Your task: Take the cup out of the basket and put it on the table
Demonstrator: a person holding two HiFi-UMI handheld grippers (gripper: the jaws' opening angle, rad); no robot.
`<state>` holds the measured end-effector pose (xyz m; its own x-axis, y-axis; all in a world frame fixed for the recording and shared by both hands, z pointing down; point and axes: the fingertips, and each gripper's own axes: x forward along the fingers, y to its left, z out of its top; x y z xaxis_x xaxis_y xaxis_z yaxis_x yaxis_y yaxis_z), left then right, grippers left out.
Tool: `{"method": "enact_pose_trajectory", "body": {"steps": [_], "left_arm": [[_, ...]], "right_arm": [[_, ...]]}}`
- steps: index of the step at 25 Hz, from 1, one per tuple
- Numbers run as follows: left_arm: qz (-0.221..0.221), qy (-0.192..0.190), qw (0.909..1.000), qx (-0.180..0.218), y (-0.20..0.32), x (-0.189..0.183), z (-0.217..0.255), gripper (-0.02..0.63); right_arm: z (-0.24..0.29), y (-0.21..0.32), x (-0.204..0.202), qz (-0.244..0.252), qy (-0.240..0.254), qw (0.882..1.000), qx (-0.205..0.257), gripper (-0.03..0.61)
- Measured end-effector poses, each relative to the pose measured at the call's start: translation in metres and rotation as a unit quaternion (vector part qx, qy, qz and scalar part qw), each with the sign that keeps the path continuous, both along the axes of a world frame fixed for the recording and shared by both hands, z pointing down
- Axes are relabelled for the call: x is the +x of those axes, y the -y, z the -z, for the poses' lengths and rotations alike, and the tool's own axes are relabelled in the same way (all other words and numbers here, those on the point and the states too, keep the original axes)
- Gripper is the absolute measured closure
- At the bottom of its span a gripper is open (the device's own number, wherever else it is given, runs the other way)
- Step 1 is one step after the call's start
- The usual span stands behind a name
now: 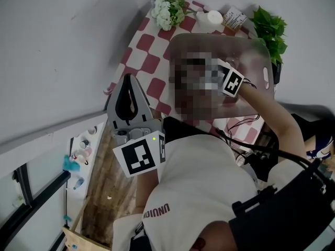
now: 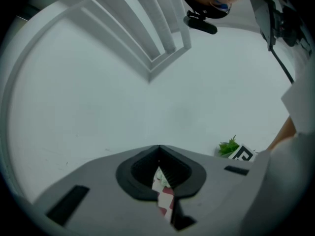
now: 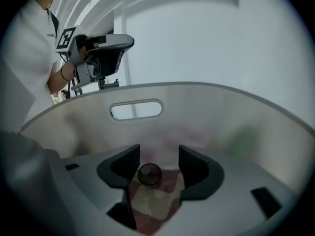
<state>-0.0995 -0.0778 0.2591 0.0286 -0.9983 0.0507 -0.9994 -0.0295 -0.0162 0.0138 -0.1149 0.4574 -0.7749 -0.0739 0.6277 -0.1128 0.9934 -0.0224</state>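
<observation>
Tabletop (image 1: pixel 149 61), under a checked cloth (image 1: pixel 137 42), carries a translucent basket (image 3: pixel 221 127) towards the edge lined with flowers (image 1: pixel 167 7) and a plant (image 1: pixel 269 27). The right tool (image 3: pixel 158 154) reaches inside the basket with its jaws wide apart. The cup (image 3: pixel 149 174), a small dark round form, lies between them on the basket floor, nearer the jaw at that view's left and apparently pressed by neither pad. The left tool (image 2: pixel 158 151) is held well apart from the basket, jaws together on nothing, facing a blank wall (image 2: pixel 147 107). Step in hand, as judged: the grasp. To do it well, centre the cup between the pads before closing so it is not nudged aside, and close evenly on its wall. Then lift straight up until it clears the basket rim, and only then carry it to a bare part of the cloth. The free left tool could steady the basket, which looks light. Not resolved: in the head view a mosaic patch covers the basket interior, so the cup is unseen there. In the right gripper view it is too small and dim to tell upright from tilted, or whether it touches the nearer pad.
</observation>
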Motion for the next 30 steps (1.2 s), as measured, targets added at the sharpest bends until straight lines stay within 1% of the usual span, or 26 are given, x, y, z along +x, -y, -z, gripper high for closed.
{"method": "enact_pose_trajectory", "body": {"steps": [7, 12, 18, 30], "left_arm": [[0.002, 0.006, 1.0000, -0.006, 0.004, -0.002, -0.003, 0.600], [0.000, 0.009, 0.9999, -0.008, 0.006, -0.001, -0.003, 0.601], [0.001, 0.011, 0.9999, -0.013, 0.010, -0.003, -0.005, 0.600], [0.007, 0.011, 0.9997, -0.021, 0.011, -0.006, -0.010, 0.601]], "right_arm": [[-0.025, -0.004, 0.004, 0.013, -0.020, 1.000, -0.014, 0.324], [-0.037, -0.010, 0.002, 0.023, -0.026, 0.999, -0.031, 0.319], [-0.058, -0.016, 0.004, 0.042, -0.052, 0.997, -0.036, 0.308], [-0.080, -0.024, 0.004, 0.073, -0.080, 0.993, -0.037, 0.302]]}}
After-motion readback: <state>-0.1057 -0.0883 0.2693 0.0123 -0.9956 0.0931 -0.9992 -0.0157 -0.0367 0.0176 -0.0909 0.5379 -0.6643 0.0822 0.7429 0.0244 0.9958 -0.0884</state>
